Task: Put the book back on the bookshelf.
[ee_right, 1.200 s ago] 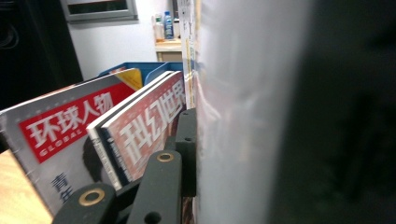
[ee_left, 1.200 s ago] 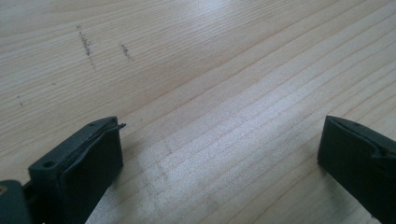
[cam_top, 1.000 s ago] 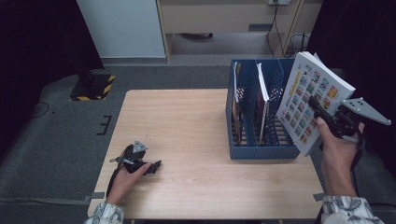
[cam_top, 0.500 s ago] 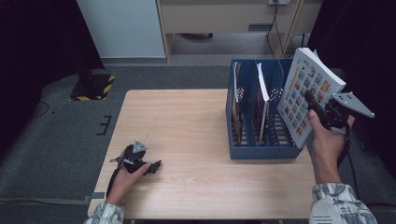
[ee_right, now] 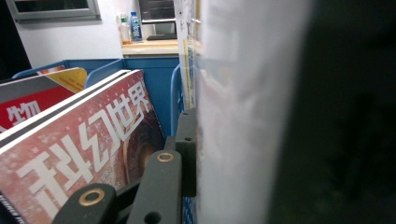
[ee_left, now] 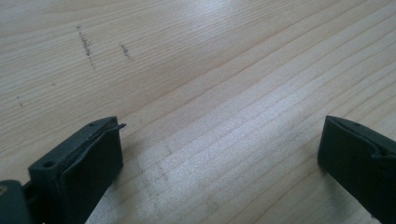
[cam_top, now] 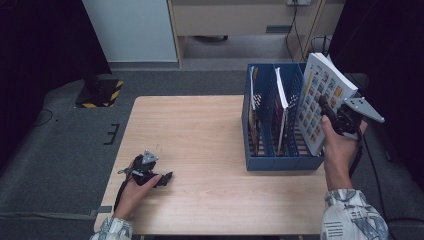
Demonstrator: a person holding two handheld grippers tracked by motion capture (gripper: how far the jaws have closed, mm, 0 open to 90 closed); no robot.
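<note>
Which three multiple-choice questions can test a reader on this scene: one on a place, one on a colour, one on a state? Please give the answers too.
1. Where does the left gripper rest?
A. on the wooden table, near its front left corner
B. inside the file rack
C. on the grey floor

2. What colour is the file rack?
A. red
B. blue
C. white

3. In what state is the right gripper?
A. open above the bare table
B. lying on the floor
C. shut on a picture book, held at the rack's right end

Answers:
1 A: the high view shows it on the table, close to the person's left hand.
2 B: its walls and dividers are blue in the high view.
3 C: the book sits tilted between the jaws, above the rack's rightmost slot.
</note>
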